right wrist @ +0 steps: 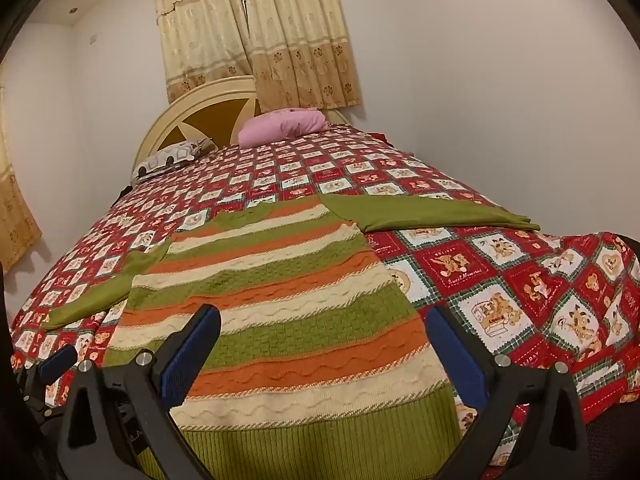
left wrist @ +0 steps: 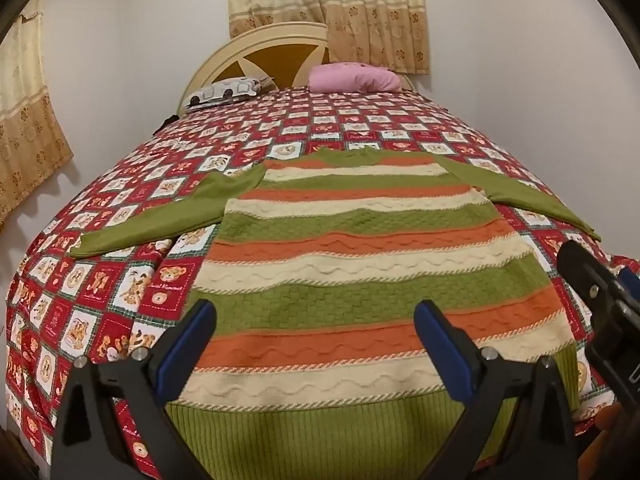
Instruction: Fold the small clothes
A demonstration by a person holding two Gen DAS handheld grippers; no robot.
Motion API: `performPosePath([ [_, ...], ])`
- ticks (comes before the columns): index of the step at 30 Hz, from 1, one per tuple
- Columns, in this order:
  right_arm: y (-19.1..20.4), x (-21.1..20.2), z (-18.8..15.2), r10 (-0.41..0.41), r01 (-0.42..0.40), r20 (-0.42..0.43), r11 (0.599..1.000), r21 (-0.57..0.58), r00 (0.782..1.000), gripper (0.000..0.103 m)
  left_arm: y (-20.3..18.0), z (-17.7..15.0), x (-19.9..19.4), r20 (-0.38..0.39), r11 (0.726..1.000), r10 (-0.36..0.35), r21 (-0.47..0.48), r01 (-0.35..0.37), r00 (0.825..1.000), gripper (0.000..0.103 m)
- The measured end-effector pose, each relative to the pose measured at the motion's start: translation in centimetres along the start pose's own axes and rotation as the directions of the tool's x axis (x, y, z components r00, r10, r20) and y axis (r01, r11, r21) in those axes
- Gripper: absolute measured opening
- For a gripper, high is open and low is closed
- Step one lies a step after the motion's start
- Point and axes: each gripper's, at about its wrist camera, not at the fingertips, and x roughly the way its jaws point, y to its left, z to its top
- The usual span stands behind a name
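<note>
While the bed (left wrist: 360, 128) carries the load, take the striped sweater (left wrist: 360, 264) as the landmark: it lies flat and face down on the patterned quilt, unfolded, ribbed hem nearest the cameras, both green sleeves spread outward. Beyond its collar, a pink pillow (left wrist: 352, 78) rests against the headboard. Over the hem hovers the left gripper (left wrist: 316, 344), jaws fully apart and empty. Just beside it, above the hem's other corner, the right gripper (right wrist: 324, 348) hangs equally wide with nothing between its pads. Hazard: thick, stretchy knit may bunch or slip if only one layer is pinched, and uneven lifting would skew the fold.
</note>
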Motion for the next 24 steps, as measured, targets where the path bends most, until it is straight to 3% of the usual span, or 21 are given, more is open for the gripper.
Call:
performPosePath([
  [24, 0.11, 0.65, -0.20, -0.023, 0.023, -0.024, 1.000, -0.008, 0.999, 0.102, -0.09, -0.36, 0.18, -0.002, 1.000, -0.026, 0.009, 0.026, 1.000, 0.102],
])
